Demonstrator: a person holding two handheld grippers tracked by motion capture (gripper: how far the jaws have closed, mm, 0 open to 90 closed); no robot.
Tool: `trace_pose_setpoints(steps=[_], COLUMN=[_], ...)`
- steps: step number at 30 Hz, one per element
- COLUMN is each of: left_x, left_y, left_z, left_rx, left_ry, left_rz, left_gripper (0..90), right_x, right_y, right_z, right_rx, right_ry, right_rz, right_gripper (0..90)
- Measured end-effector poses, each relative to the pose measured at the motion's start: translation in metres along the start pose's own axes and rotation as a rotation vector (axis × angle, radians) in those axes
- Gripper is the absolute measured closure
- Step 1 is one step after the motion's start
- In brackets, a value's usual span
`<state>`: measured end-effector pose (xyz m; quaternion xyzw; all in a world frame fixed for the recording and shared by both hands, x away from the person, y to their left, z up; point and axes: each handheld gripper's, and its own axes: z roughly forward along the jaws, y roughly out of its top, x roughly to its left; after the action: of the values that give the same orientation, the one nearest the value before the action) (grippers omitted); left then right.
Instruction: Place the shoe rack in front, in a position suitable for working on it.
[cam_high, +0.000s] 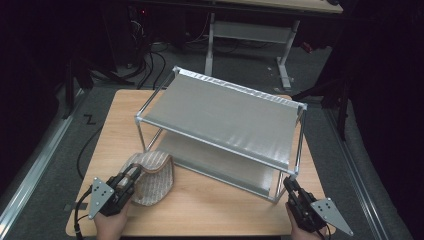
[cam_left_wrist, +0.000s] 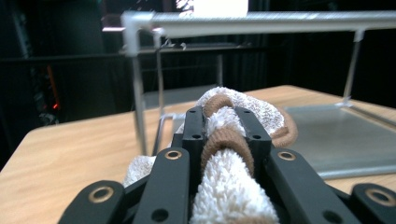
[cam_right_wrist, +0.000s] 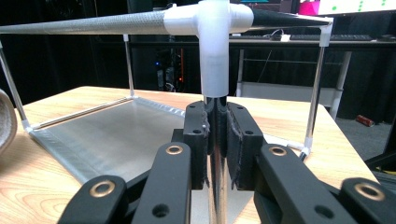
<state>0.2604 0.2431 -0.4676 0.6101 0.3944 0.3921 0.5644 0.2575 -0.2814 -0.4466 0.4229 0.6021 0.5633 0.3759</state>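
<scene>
Dark floor and black surroundings frame a pale wooden counter (cam_high: 200, 210), on which a two-tier rack (cam_high: 225, 120) of thin metal rods and grey fabric shelves stands at a slant. At the near left, the left tongs (cam_high: 131, 176) are clamped tight on a slipper (cam_high: 152, 177), whose brown-bound rim is pinched between the jaws in the left gripper view. At the near right, the right tongs (cam_high: 291, 186) are closed on the rack's front corner post (cam_right_wrist: 215, 130), just below its white plastic joint (cam_right_wrist: 212, 28).

The step in hand looks like bringing the slipper to a shelf while the rack is held steady. To do it well, the right tongs should keep a firm hold on the post so the light frame does not slide or tip. The left should carry the slipper in low, clear the front rail of the lower shelf (cam_left_wrist: 345, 135), and set the sole flat before letting go.

The slipper is soft and floppy: cream terry pile inside, a woven beige upper, brown edging. It lies on the counter just in front of the rack's left end, sagging from the grip.
</scene>
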Motion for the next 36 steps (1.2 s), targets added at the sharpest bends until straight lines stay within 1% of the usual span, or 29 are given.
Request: trace_pose_setpoints(steps=[2, 3, 6, 7, 8, 13, 15, 17, 20, 22, 26, 28, 31, 36], left_x=[0.008, 0.011, 0.016, 0.018, 0.018, 0.014, 0.013, 0.013, 0.015, 0.016, 0.019, 0.020, 0.018, 0.017], left_y=[-0.006, -0.009, -0.014, -0.016, -0.017, -0.021, -0.022, -0.024, -0.024, -0.024, -0.021, -0.020, -0.018, -0.016], left_z=[0.002, 0.002, 0.003, 0.003, 0.003, -0.001, -0.003, -0.005, -0.010, -0.014, -0.022, -0.025, -0.026, -0.022], left_rx=[0.040, 0.073, 0.103, 0.112, 0.118, 0.150, 0.162, 0.176, 0.170, 0.158, 0.132, 0.128, 0.124, 0.123], left_ry=[0.016, 0.044, 0.060, 0.058, 0.056, 0.040, 0.034, 0.034, 0.024, 0.021, 0.021, 0.024, 0.024, 0.019], left_rz=[-0.038, -0.040, -0.053, -0.064, -0.066, -0.054, -0.055, -0.062, -0.077, -0.086, -0.095, -0.091, -0.080, -0.070], left_gripper=[75.9, 75.8, 75.5, 75.4, 75.2, 74.0, 73.2, 70.9, 61.4, 55.0, 46.7, 44.9, 44.3, 44.7], right_x=[0.000, 0.000, -0.001, -0.002, -0.002, -0.005, -0.006, -0.006, -0.008, -0.008, -0.007, -0.007, -0.007, -0.006], right_y=[0.000, 0.000, 0.000, 0.000, 0.000, 0.002, 0.003, 0.003, 0.004, 0.005, 0.005, 0.005, 0.005, 0.005], right_z=[0.000, 0.001, 0.002, 0.003, 0.003, 0.006, 0.008, 0.009, 0.013, 0.016, 0.022, 0.024, 0.025, 0.025], right_rx=[0.001, 0.002, 0.001, -0.001, -0.001, -0.007, -0.013, -0.015, -0.022, -0.020, -0.021, -0.021, -0.021, -0.013], right_ry=[-0.001, -0.001, -0.005, -0.004, -0.006, -0.011, -0.009, -0.011, -0.011, -0.004, -0.005, -0.007, -0.005, -0.003], right_rz=[-0.002, -0.003, -0.005, -0.004, 0.001, 0.002, -0.002, 0.004, 0.002, 0.010, 0.013, 0.021, 0.020, 0.023], right_gripper=[79.9, 79.9, 79.8, 79.7, 79.7, 79.0, 78.5, 78.4, 78.1, 77.9, 76.8, 76.7, 76.3, 72.7])
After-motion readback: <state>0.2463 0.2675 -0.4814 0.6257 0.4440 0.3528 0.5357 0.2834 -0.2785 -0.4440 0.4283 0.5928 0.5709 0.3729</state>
